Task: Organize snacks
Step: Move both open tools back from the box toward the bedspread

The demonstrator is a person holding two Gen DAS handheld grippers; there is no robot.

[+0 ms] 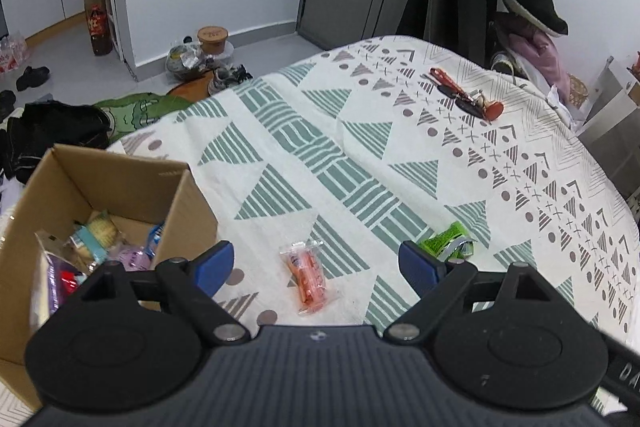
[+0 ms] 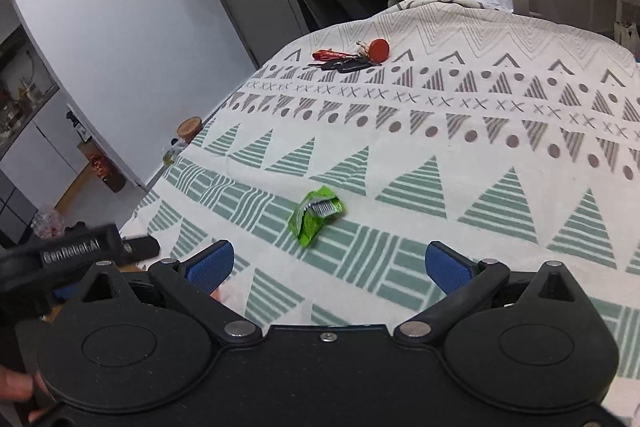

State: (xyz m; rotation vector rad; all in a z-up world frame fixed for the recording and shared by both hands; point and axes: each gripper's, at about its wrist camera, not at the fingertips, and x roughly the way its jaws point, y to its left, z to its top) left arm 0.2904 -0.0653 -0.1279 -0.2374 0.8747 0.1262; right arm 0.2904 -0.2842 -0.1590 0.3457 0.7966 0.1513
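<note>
**Two snacks left on the bed, both grippers hanging empty**

Left gripper point(image 1: 316, 265) is hovering low w/ jaws spread wide, nothing between them. Right under it the orange snack pack point(image 1: 310, 277) is lying flat on the patterned bedspread point(image 1: 360, 131), roughly centred btwn the blue pads. Just left, the cardboard box point(image 1: 120, 183) is sitting open w/ several packets already inside.

Right gripper point(image 2: 328, 263) is also hanging w/ jaws spread, empty. A bit ahead of it the green wrapper point(image 2: 316, 215) is lying crumpled, its foil inside showing.

Farther up the bed a bunch of keys w/ a red tag point(image 2: 352, 57) is lying well apart from the snacks; prob. not part of the job.

Risks, as I'm judging it: the orange pack is thin and slick on soft fabric, so closing jaws could be pinching bedspread along w/ it, or skidding it away. The grippers are working close together and could be bumping near the box.
</note>
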